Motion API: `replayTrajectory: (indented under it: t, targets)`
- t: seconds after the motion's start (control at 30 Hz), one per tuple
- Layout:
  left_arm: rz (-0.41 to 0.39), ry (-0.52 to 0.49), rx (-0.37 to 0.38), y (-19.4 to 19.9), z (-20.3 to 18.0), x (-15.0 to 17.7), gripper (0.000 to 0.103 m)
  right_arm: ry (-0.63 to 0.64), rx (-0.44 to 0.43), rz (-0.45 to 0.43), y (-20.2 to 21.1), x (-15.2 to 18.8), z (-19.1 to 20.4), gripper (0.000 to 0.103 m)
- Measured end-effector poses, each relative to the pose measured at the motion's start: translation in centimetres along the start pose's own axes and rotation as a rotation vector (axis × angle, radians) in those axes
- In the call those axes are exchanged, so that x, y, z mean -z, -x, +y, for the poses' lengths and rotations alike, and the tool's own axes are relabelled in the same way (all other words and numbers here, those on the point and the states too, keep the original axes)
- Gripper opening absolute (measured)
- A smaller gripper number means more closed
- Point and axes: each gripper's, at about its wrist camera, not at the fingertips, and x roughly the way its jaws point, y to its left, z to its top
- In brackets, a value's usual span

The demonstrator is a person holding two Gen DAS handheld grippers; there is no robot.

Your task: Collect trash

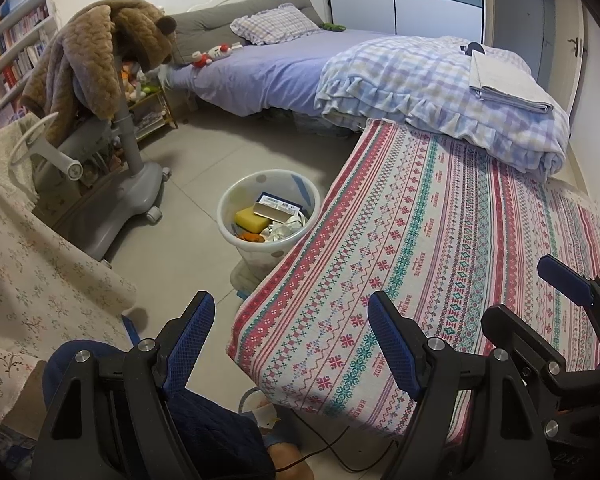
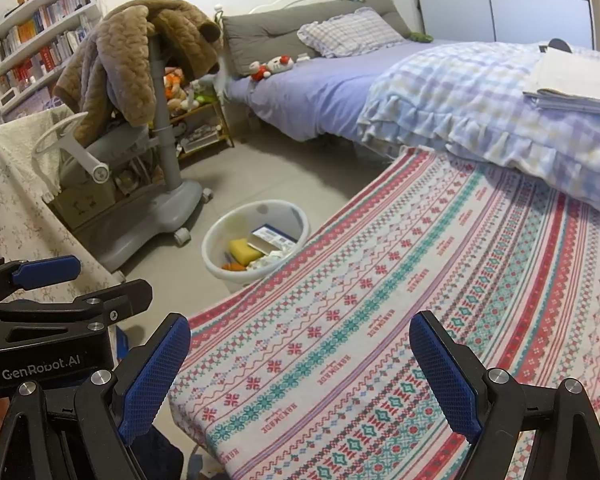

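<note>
The blue-padded fingers of the left gripper [image 1: 290, 336] and right gripper [image 2: 300, 364] stand wide apart, empty. The white plastic bin [image 1: 236, 196] on the floor already holds trash; the patterned worktop cloth [image 1: 440, 240] looks bare, so collecting seems done.

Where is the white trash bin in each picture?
Left wrist view: the white bin stands on the floor near the middle, just left of the patterned cloth's edge.
Right wrist view: the same bin sits left of the middle, again against the cloth's left edge.
Shared landmark: the grey chair draped with a brown blanket, up and left of the bin in both.
</note>
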Motion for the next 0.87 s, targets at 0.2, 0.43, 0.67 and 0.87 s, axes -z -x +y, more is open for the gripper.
replayTrajectory:
  t: [0.2,0.43,0.67,0.87]
  targets:
    - [-0.006,0.001,-0.004,-0.01,0.01,0.04,0.081,-0.003,-0.001,-0.001,0.02,0.01,0.00,0.093]
    - [-0.006,-0.001,-0.006,-0.09,-0.09,0.01,0.081,-0.003,0.000,0.000,-0.02,0.04,0.15,0.093]
    - [0.001,0.001,-0.004,-0.19,0.02,0.04,0.081,-0.003,-0.001,0.000,-0.03,0.04,0.14,0.093]
    - [0.007,0.003,-0.006,-0.37,0.13,0.08,0.081,-0.004,0.000,0.000,-0.04,0.04,0.21,0.093]
